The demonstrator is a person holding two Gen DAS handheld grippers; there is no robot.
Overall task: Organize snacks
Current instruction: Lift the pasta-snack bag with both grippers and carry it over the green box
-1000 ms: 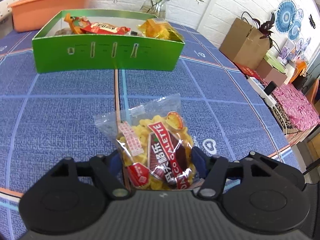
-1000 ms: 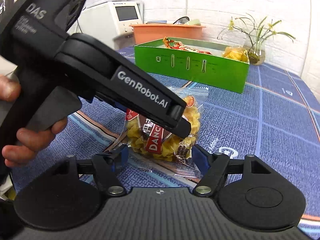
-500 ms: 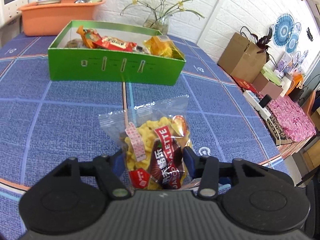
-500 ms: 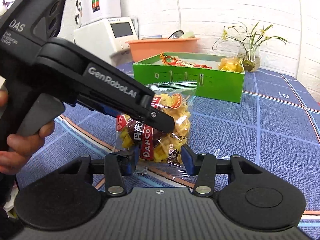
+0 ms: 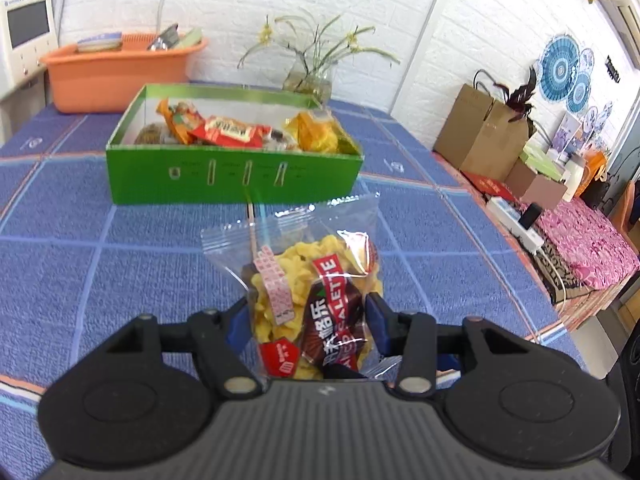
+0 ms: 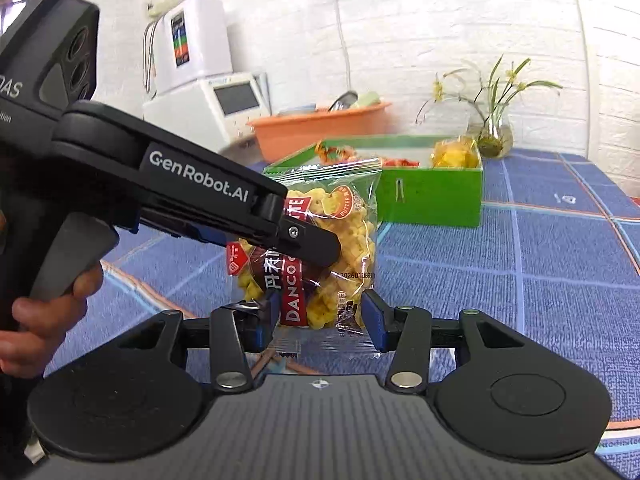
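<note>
A: Which step is this?

B: Carrying. The left tongs (image 5: pixel 306 320) are clamped on the bag of yellow butter snacks (image 5: pixel 316 300), held above the desk (image 5: pixel 120 272) in front of the green box (image 5: pixel 234 176).

A: And the right tongs (image 6: pixel 318 316)?

B: Half apart, pads either side of the bag's bottom; whether they press it, I cannot tell. Next, I'd judge: lift it over the box's front wall and release.

Snack bag (image 6: pixel 320 248): "DANCO" ("BUTTER" too); left gripper (image 6: pixel 320 250): "GenRobot.AI".

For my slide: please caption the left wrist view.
Left gripper grips a snack bag before the green box.
</note>
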